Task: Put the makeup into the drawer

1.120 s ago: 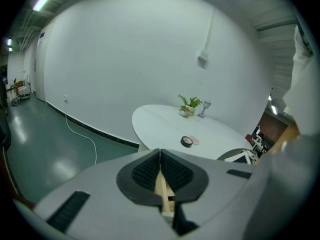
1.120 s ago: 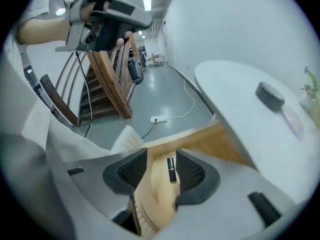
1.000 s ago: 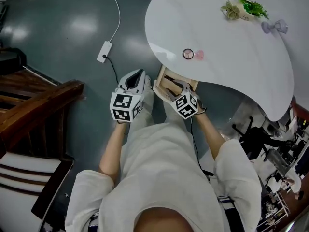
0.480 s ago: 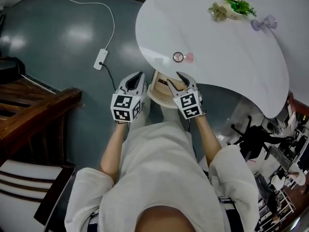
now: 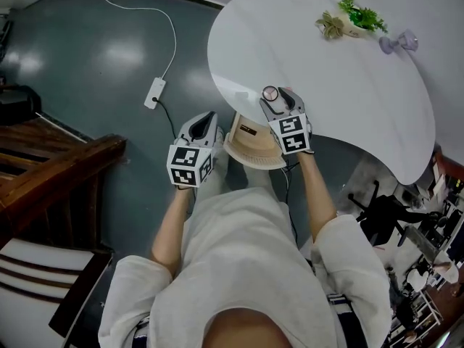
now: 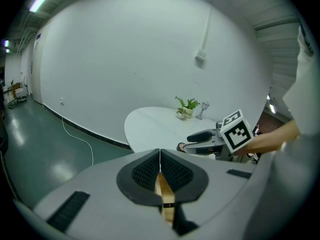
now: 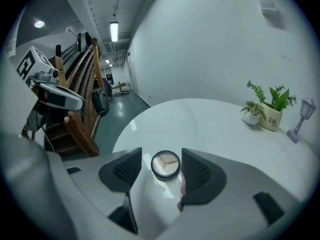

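Glossy plastic, likely light and slippery: the compact point(image 7: 165, 164) is framed untouched between the right gripper's point(image 7: 162, 171) just-widened jaws. Its rim is best pinched. The left gripper point(image 6: 160, 170) is closed, empty.

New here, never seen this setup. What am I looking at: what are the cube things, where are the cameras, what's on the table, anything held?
There is no robot. A person holds a two-jaw gripper in each hand, and the cubes with square markers are part of those grippers. The head view comes from a camera on the person's head, looking down at both arms. The other two views come from a camera riding on each gripper, looking along its jaws. The left gripper hovers beside an open wooden drawer under the white table, with its jaws together and empty. The right gripper is over the table's edge. Its jaws have just been opening and stand apart, with a round makeup compact lying between them, not gripped. Farther back on the table stands a small potted plant. Nothing is held.
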`<control>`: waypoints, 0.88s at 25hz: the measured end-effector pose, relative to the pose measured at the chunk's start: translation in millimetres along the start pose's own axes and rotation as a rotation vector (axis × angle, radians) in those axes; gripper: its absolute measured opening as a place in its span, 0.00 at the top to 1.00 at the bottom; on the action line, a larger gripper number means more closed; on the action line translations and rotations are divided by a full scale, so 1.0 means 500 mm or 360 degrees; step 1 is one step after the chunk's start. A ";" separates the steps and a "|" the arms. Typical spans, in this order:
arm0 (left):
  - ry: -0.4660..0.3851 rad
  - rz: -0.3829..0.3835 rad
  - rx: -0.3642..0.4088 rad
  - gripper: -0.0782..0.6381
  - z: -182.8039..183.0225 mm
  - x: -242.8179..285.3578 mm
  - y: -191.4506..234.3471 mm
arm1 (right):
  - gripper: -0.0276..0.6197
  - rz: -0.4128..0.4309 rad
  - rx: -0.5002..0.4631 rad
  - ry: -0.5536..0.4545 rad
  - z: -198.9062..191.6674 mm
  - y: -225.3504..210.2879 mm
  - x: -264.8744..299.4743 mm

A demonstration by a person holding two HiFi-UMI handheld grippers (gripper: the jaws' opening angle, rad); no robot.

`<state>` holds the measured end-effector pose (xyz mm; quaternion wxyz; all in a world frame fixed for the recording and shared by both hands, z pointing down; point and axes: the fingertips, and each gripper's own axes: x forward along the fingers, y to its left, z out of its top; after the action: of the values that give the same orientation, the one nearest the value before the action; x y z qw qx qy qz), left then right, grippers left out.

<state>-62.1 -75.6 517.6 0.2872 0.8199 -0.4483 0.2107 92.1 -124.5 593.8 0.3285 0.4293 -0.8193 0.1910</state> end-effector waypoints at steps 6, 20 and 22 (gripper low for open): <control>0.0012 0.0024 -0.0019 0.88 -0.004 -0.001 0.017 | 0.58 0.0004 -0.0006 0.0104 -0.019 -0.005 0.039; 0.0006 0.0027 -0.0032 0.88 -0.011 -0.012 0.023 | 0.64 0.0002 -0.0021 0.0077 -0.002 -0.004 0.025; 0.0008 0.0028 -0.0033 0.87 -0.014 -0.014 0.025 | 0.64 0.0010 -0.0023 0.0039 0.008 0.007 0.008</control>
<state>-76.8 -71.9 522.3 0.2950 0.8123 -0.4570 0.2105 86.1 -126.9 593.7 0.3409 0.4222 -0.8179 0.1913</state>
